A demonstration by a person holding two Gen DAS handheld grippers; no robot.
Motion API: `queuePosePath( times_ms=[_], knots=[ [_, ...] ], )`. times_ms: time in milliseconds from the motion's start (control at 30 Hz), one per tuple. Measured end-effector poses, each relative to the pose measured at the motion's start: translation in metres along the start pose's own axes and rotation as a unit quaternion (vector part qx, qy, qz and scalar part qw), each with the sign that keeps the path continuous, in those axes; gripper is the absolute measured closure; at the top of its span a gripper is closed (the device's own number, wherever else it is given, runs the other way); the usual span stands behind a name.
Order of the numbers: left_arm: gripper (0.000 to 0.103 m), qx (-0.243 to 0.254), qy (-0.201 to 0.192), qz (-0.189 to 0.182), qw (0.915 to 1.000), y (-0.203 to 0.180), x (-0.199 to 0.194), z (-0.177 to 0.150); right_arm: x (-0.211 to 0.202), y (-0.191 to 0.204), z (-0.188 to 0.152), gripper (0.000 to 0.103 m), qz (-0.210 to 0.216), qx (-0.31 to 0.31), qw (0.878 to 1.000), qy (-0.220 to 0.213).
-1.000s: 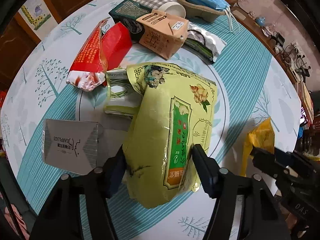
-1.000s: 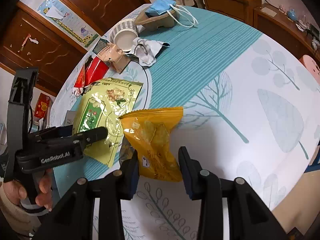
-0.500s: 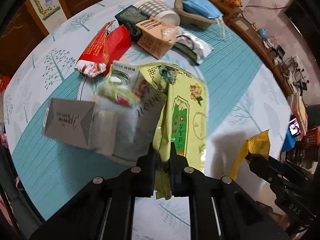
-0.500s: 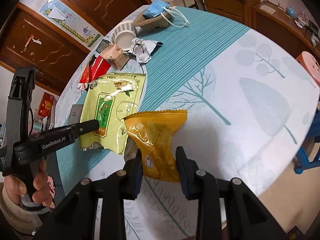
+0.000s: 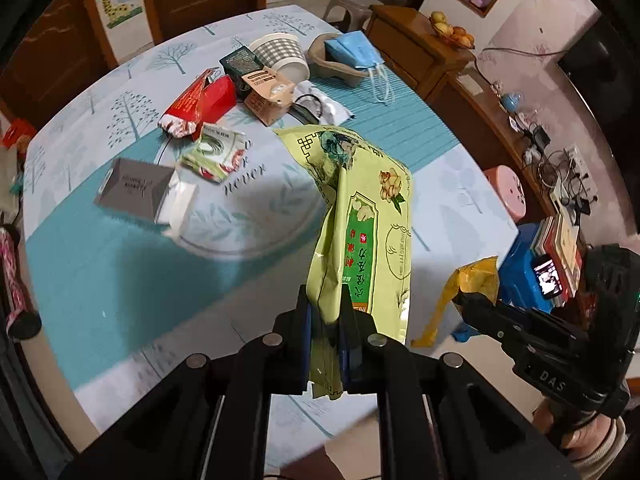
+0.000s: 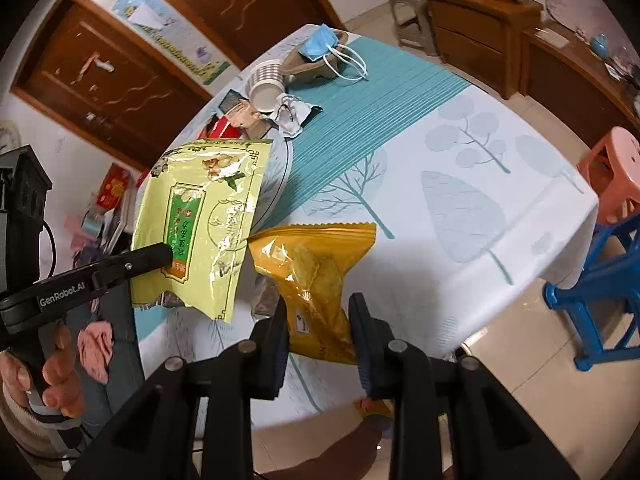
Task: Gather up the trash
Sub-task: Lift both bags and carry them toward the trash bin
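The left hand-held gripper (image 5: 325,334) is clamped on a green bag (image 5: 362,236) lifted above the round surface (image 5: 120,256). The right hand-held gripper (image 6: 318,316), jaws closing, pinches a yellow bag (image 6: 316,268). Wooden doors (image 6: 132,40) behind.

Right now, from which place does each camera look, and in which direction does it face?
Left wrist view: sits on the left gripper, looks steeply down over the table; its jaws pinch the green bag. The right gripper and the hand under it show at the right edge.
Right wrist view: sits on the right gripper, looks down over the table's near edge; its jaws are closing on the yellow bag. The left gripper and its hand show at the left.
Shared: both bags, the paper cup, the blue mask.
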State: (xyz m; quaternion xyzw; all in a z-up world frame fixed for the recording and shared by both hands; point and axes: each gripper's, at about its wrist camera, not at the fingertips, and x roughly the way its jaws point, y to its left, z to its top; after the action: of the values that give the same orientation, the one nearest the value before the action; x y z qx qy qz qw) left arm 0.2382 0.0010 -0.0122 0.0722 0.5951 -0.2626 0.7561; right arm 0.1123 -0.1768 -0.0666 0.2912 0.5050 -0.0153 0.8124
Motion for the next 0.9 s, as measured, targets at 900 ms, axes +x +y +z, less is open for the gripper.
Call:
queuePosePath(
  times_ms=[900],
  knots=[
    [0.095, -0.071, 0.069, 0.065, 0.9929, -0.18, 0.041, -0.152, -0.039, -0.149, -0.072, 0.079, 0.041, -0.112, 0.984, 0.134]
  ],
)
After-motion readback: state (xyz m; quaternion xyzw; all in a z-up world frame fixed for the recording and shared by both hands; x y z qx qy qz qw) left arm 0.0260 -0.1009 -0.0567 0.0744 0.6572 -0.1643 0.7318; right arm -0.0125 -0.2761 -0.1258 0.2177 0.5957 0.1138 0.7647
